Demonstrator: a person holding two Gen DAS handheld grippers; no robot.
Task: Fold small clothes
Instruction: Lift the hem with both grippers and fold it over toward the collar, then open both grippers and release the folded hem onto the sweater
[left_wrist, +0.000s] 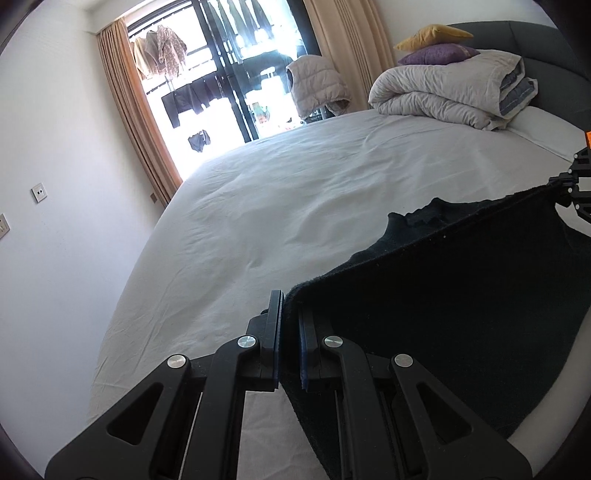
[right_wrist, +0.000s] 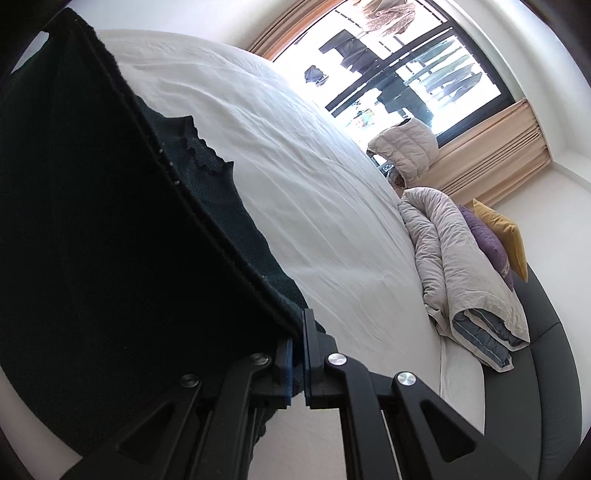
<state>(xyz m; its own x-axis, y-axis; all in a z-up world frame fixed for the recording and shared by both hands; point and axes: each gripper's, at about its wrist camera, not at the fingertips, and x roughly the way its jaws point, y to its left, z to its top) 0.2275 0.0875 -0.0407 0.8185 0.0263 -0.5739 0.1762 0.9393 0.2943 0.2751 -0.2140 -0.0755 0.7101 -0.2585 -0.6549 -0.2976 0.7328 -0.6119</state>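
A black knit garment (left_wrist: 461, 288) with a ruffled collar is stretched taut above the white bed (left_wrist: 277, 206) between my two grippers. My left gripper (left_wrist: 290, 306) is shut on one corner of its edge. My right gripper (right_wrist: 298, 332) is shut on the other corner; it also shows at the right edge of the left wrist view (left_wrist: 576, 192). In the right wrist view the garment (right_wrist: 110, 240) hangs down from the held edge, and its collar (right_wrist: 207, 158) lies on the sheet (right_wrist: 314, 184).
A folded grey duvet (left_wrist: 450, 88) with a purple pillow (left_wrist: 436, 55) and a yellow pillow (left_wrist: 436, 35) sits at the headboard end. A puffy vest (left_wrist: 317, 85) hangs by the balcony window. A white wall runs along the bed's left side.
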